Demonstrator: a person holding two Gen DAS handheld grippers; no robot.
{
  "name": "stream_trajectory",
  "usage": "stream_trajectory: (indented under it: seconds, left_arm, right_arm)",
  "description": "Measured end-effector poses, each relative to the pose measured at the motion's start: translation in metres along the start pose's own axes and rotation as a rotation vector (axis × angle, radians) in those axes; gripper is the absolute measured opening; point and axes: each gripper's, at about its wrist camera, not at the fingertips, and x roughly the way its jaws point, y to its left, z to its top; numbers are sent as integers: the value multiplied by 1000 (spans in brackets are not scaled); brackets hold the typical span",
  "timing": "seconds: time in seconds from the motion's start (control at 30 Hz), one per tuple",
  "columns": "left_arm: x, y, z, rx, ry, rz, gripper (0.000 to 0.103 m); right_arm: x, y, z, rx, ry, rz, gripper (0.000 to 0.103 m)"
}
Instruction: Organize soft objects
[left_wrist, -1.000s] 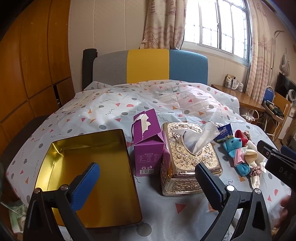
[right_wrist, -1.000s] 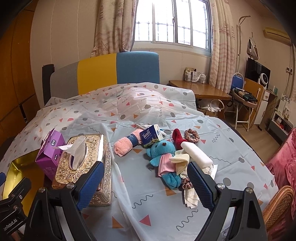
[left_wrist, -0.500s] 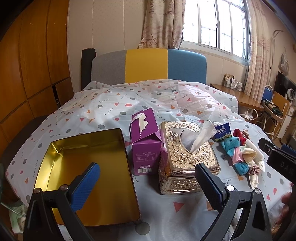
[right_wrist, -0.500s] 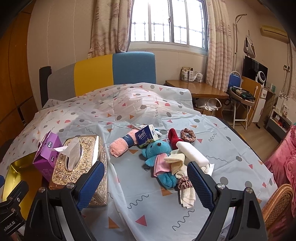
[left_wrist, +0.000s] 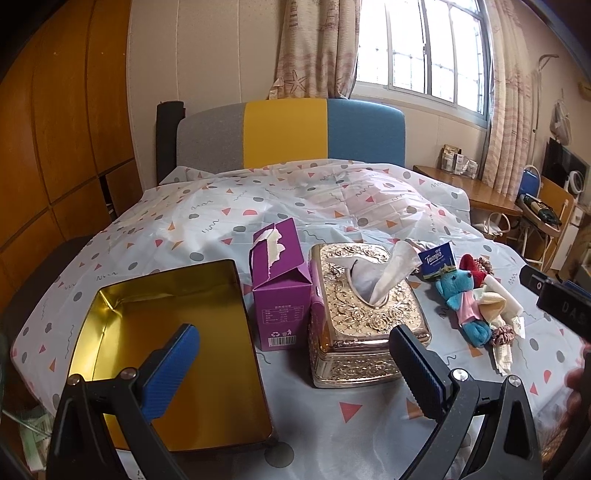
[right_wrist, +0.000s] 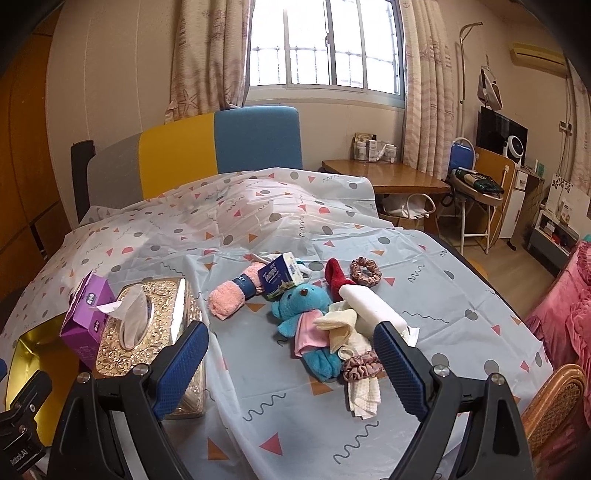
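The bed cover (right_wrist: 424, 273), pale with triangles and dots, carries everything I face. Toward its left edge lies the open gold tin (left_wrist: 159, 332), and my left gripper (left_wrist: 295, 360) hangs above its near end with jaws spread wide and nothing between them; the left finger sits over the tin's floor, the right one in front of the gold tissue box (left_wrist: 365, 299). That box stands just beside the purple tissue carton (left_wrist: 280, 284), which stands between it and the tin.

My right gripper (right_wrist: 291, 363) is also spread wide and holds nothing. The soft pile lies ahead of it, near the middle of the cover: the blue plush bear (right_wrist: 306, 325) lies between my two fingers' lines, just beyond the tips, with cream cloths (right_wrist: 347, 332) and a white roll (right_wrist: 373, 306) touching it on the right. A pink rolled sock (right_wrist: 231, 297) lies left of the bear, beyond the left finger. A Tempo tissue pack (right_wrist: 279, 277) leans at the bear's head. One pink scrunchie (right_wrist: 360, 365) lies close to my right finger; another (right_wrist: 365, 271) lies farther off, beside a red sock (right_wrist: 336, 275).
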Motion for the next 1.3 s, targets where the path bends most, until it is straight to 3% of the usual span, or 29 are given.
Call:
stream_trajectory:
  seconds: [0.37,0.5,0.63,0.7,0.8,0.9,0.97,1.17,1.23,1.3]
  left_arm:
    - [2,-13,-3,45,9,-34,103]
    - [1,-19,1,52,27,-148,103]
    - [1,-43,7,147,35,-225,103]
    - [2,-61,11,190,47,-293,103]
    - [10,-92,15,269,76,-349,103]
    - [24,-125,18,318,138,-420,102]
    - [35,-146,17,343,170,-449,99]
    - [72,-187,15,358,288,-494,77]
    - [82,-198,16,365,311,-497,61]
    - [89,-211,20,377,318,-517,59]
  right_arm:
    - [19,-56,7,133,17,-43,93]
    - [32,-93,10,246,24,-12,93]
    - [56,-143,3,431,47,19,93]
    - [63,-163,-6,510,44,3,93]
    - [68,-191,-21,677,53,68,93]
    - [62,-196,-23,714,0,84,93]
    - [62,-195,-22,714,1,120,93]
    - [64,-191,-20,702,12,149,93]
    - [65,-191,-20,700,15,150,93]
    - [67,-191,-20,699,21,160,93]
